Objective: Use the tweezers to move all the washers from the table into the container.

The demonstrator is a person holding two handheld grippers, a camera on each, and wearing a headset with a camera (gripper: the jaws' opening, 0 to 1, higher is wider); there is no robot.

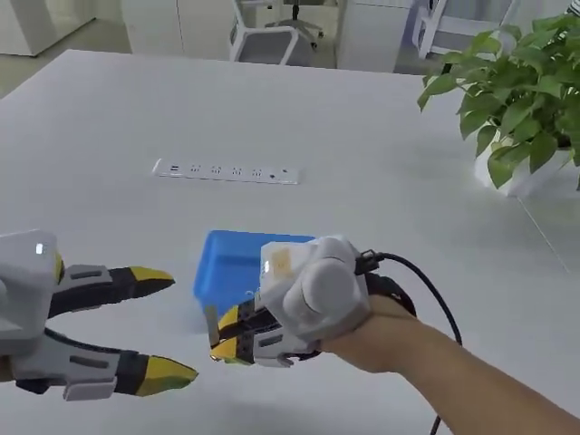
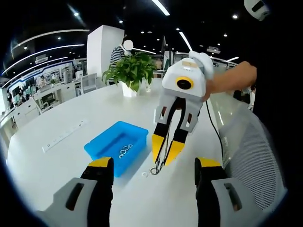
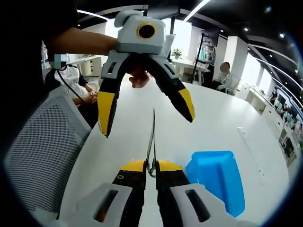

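At the left of the head view the left gripper hovers low over the white table, its yellow-tipped jaws spread wide and holding nothing. Just to its right stands the container, a shallow blue rectangular tray. In the left gripper view several small silvery washers lie clustered on its floor. Right of the tray and partly in front of it, a hand holds the right gripper with its jaws pressed together on the tweezers, a thin metal pair pointing down at the tabletop. One ring washer sits at the tweezer tips, though it is not clear whether it is pinched or only touched. A loose washer lies on the table just beside it, near the tray's front corner. Behind the tray a white power strip lies flat, with broad bare tabletop around it. A potted plant stands near the right edge. In the right gripper view a mesh chair stands by the table's rim.
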